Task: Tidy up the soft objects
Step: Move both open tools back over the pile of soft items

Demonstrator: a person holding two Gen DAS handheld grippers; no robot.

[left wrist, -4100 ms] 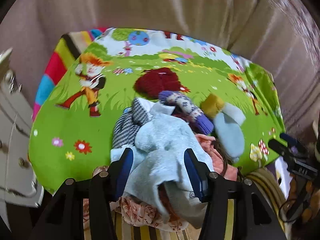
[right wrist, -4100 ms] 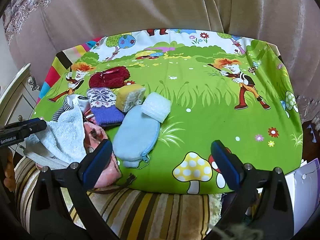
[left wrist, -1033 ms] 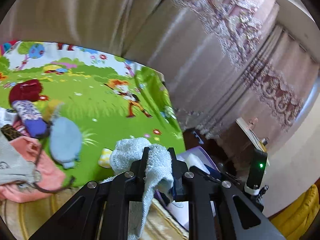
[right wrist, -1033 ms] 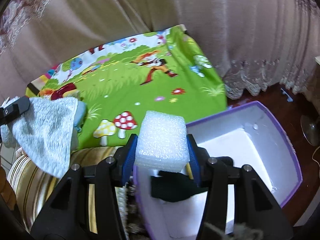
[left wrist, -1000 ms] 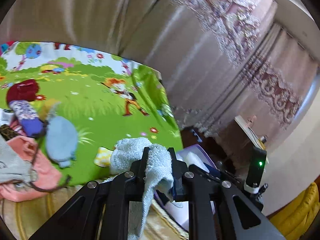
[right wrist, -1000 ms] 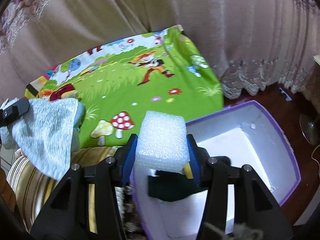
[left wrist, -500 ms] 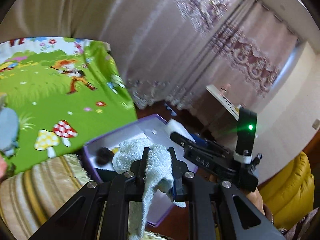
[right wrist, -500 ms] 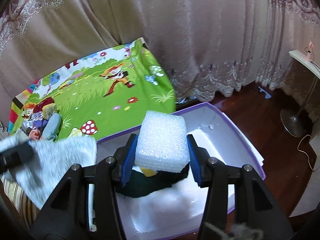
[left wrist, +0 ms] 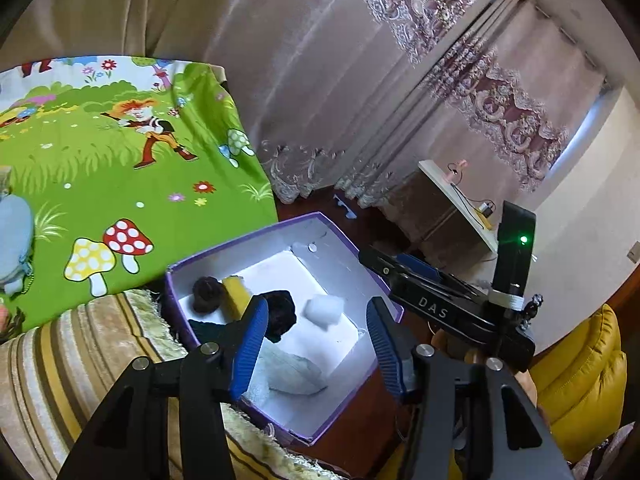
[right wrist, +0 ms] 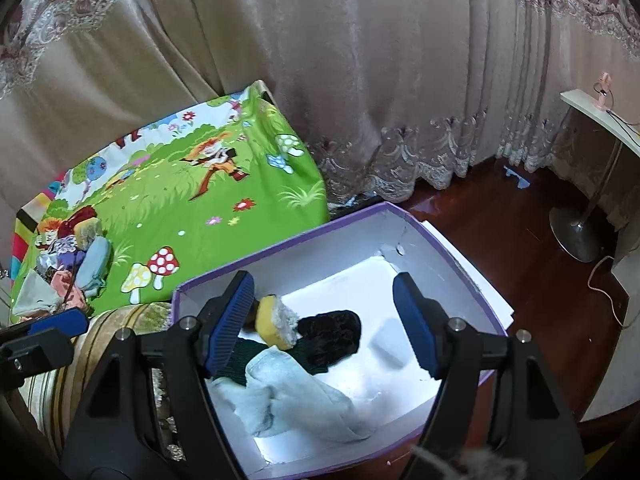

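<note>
A purple box with a white inside (right wrist: 444,248) (left wrist: 280,228) stands on the floor beside the bed. In it lie a light blue towel (right wrist: 296,400) (left wrist: 294,372), a white foam block (right wrist: 390,346) (left wrist: 324,308), a yellow sponge (right wrist: 274,322) (left wrist: 236,294) and dark soft items (right wrist: 332,338) (left wrist: 282,314). My left gripper (left wrist: 314,344) is open and empty above the box. My right gripper (right wrist: 324,320) is open and empty above the box too. More soft things (right wrist: 76,264) lie piled on the green cartoon blanket (right wrist: 180,208) (left wrist: 100,168).
Curtains (right wrist: 360,80) hang behind the bed and box. A striped bed edge (left wrist: 80,352) lies left of the box. A fan stand (right wrist: 576,232) and a white table (right wrist: 600,116) are at the right on the dark wood floor. A yellow seat (left wrist: 580,372) is at the right.
Both grippers have opened over the box. The towel has dropped from the left one and the foam block from the right one; both now lie in the box.
</note>
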